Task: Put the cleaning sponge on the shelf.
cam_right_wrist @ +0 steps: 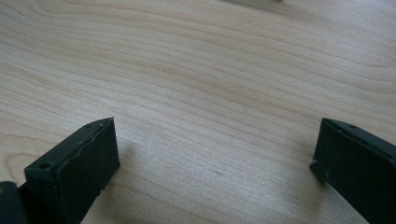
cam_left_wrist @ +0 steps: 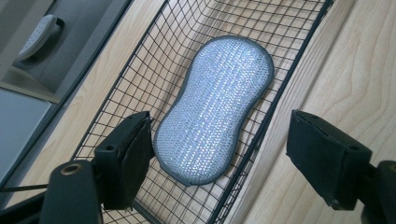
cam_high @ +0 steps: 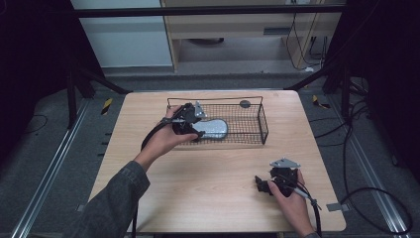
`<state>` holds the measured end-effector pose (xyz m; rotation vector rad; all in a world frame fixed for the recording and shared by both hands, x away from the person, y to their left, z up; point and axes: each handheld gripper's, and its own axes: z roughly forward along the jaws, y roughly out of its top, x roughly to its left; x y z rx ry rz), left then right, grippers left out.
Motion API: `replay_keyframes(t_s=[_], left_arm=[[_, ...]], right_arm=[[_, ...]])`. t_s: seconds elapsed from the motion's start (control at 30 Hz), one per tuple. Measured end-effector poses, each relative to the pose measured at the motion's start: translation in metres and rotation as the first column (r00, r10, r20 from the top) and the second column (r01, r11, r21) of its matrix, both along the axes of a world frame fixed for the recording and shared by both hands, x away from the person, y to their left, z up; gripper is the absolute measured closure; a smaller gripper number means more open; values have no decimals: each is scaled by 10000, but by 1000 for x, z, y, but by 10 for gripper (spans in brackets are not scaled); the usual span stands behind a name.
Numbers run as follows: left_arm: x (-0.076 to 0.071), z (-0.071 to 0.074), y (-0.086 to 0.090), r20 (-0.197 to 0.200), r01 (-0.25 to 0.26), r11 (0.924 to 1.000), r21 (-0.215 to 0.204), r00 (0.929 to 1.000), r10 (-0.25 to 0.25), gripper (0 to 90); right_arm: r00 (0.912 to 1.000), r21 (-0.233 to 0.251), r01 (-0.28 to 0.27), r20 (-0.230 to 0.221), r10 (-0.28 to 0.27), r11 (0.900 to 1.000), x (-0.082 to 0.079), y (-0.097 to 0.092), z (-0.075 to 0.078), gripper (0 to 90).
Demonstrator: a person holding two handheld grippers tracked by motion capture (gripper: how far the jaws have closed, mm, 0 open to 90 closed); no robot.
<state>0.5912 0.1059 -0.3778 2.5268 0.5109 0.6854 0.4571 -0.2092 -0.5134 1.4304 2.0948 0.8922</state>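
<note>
A silvery, peanut-shaped scrub sponge [cam_high: 214, 128] [cam_left_wrist: 217, 107] lies flat on the floor of a black wire basket [cam_high: 263, 124] [cam_left_wrist: 140, 70] on the wooden table. My left gripper [cam_high: 197, 130] [cam_left_wrist: 222, 123] hovers over the basket's left end, jaws wide apart. One jaw sits just beside the sponge's near end and the other stands outside the basket's wall; neither pad presses on the sponge. My right gripper [cam_high: 261, 184] [cam_right_wrist: 215, 135] rests low over bare table near the front right, open with nothing between its jaws.
A small dark round object [cam_high: 244, 103] sits at the basket's far rim. The table [cam_high: 218, 198] ends close behind my right hand. Cables lie on the floor [cam_high: 376, 198] to the right, and a cabinet with a handle [cam_left_wrist: 39, 35] stands beyond the table.
</note>
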Motion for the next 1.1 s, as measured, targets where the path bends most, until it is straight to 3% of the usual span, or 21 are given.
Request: replay_keyframes(t_s=[0.53, 1.1], left_arm=[[-22, -8, 1, -96, -437, 9976, -538, 9990, 433, 173], [-53, -24, 1, -388, -389, 9930, -1117, 9986, 347, 109]], right_arm=[[10000, 1, 2, 0, -2, 10000, 0, 0, 0, 5], [10000, 5, 11, -5, -11, 10000, 0, 0, 0, 6]])
